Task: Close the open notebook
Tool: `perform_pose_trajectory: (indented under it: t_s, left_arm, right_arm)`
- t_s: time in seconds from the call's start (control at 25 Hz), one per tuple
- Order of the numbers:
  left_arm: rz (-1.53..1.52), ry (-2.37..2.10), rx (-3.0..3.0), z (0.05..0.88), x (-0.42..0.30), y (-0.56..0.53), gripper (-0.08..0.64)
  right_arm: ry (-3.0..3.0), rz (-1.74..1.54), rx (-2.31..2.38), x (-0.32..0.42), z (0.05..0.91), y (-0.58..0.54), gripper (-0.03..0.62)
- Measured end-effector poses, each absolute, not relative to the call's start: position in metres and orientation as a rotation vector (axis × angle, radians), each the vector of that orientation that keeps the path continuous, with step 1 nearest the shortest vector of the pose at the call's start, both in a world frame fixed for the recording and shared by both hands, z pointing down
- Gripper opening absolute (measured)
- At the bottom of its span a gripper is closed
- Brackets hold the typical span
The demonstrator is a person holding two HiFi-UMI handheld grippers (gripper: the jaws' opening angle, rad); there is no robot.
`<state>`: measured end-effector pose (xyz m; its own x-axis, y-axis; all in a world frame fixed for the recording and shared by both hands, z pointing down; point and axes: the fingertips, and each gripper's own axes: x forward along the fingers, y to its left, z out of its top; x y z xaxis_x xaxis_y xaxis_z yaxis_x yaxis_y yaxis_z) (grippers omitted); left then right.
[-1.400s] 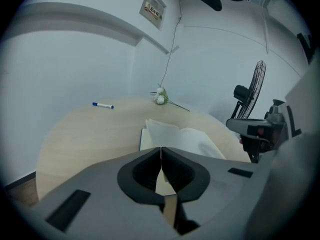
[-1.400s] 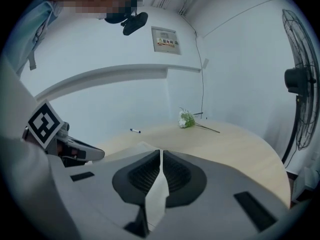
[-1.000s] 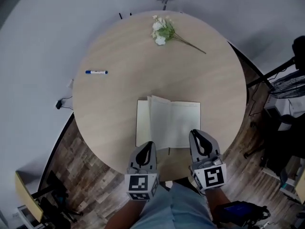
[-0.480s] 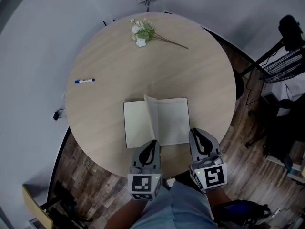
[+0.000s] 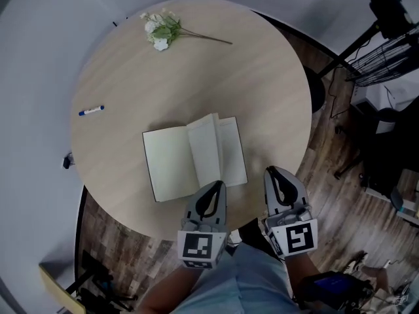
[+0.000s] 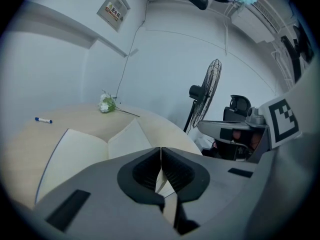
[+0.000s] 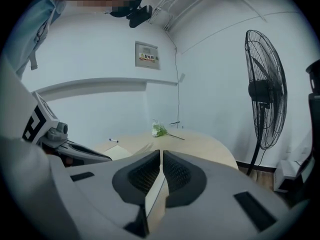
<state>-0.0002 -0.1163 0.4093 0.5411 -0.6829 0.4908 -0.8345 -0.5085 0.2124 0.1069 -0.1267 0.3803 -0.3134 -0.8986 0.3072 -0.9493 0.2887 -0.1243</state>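
Notebook [image 5: 193,156] lies open on the near part of the round counter [image 5: 262,77], one leaf standing up near the spine. I see the left gripper [image 5: 213,187] at its near edge, jaws pressed together, nothing between. The right gripper [image 5: 278,173] hangs beside the counter's rim, jaws likewise closed and empty. Flowers [image 5: 160,31] and pen [image 5: 91,110] lie well apart.

Office-type room or small studio. Round wood-grain tabletop [image 5: 262,84] at centre of head view, plain white walls around it, wood-plank floor [image 5: 327,195] lower right. Black pedestal fan [image 7: 263,91] at right of right gripper view. Framed notice [image 7: 146,55] on wall, upper centre. Black wire rack [image 5: 386,57], upper right of head view.
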Motion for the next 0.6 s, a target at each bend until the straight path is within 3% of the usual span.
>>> perform_pose_trajectory:
  t_s: [0.6]
  left_arm:
    - [0.538,-1.136,2.349,0.457,0.051,-0.127,0.018]
  right_arm:
    - [-2.199,0.553,1.832,0.174,0.435,-0.106,0.051]
